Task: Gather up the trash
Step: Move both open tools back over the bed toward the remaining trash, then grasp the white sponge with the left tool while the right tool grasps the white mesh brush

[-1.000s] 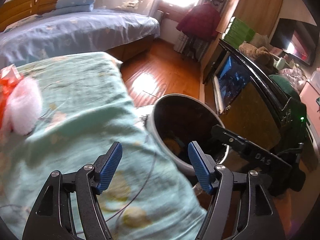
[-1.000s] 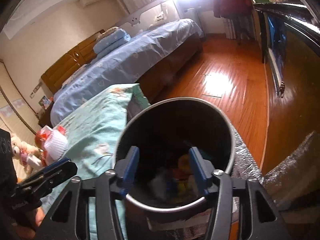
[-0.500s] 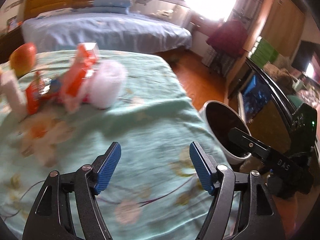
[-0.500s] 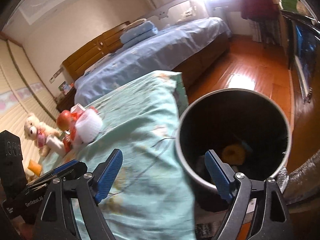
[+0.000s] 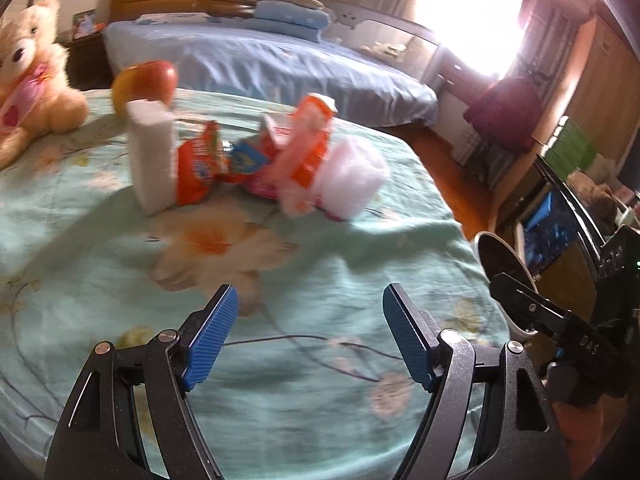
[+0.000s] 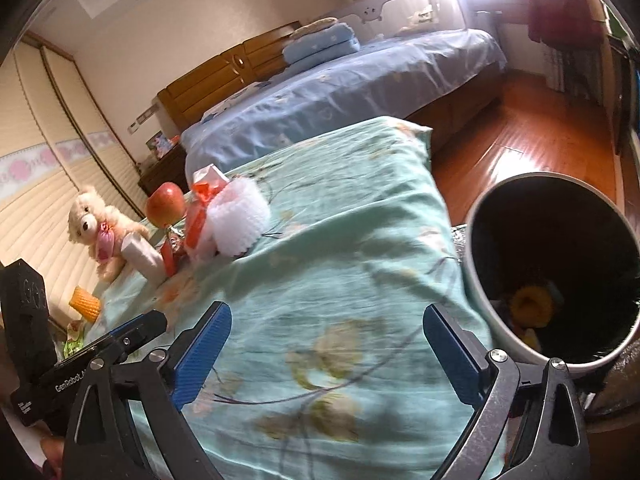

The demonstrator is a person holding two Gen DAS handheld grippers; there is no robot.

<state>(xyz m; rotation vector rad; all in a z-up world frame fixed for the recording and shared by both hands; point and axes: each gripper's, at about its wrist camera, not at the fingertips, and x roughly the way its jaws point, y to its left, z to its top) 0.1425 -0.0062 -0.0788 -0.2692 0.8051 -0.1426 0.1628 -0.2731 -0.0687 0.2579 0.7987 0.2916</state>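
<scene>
with nothing between either pair of jaws, i see my left gripper [image 5: 308, 334] and right gripper [image 6: 326, 346] just spreading apart over the green bedspread [image 5: 320, 272], trash pile [image 5: 288, 164] ahead.

One apple [image 5: 150, 80], one teddy bear [image 5: 30, 72]

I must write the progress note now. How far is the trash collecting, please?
Partly done. The bin beside the bed already holds some items, one yellow. Nothing is in hand: the left gripper and right gripper are both empty, their jaws having just opened wider. Still left on the green bedspread: the white foam net, orange wrappers and carton.
</scene>
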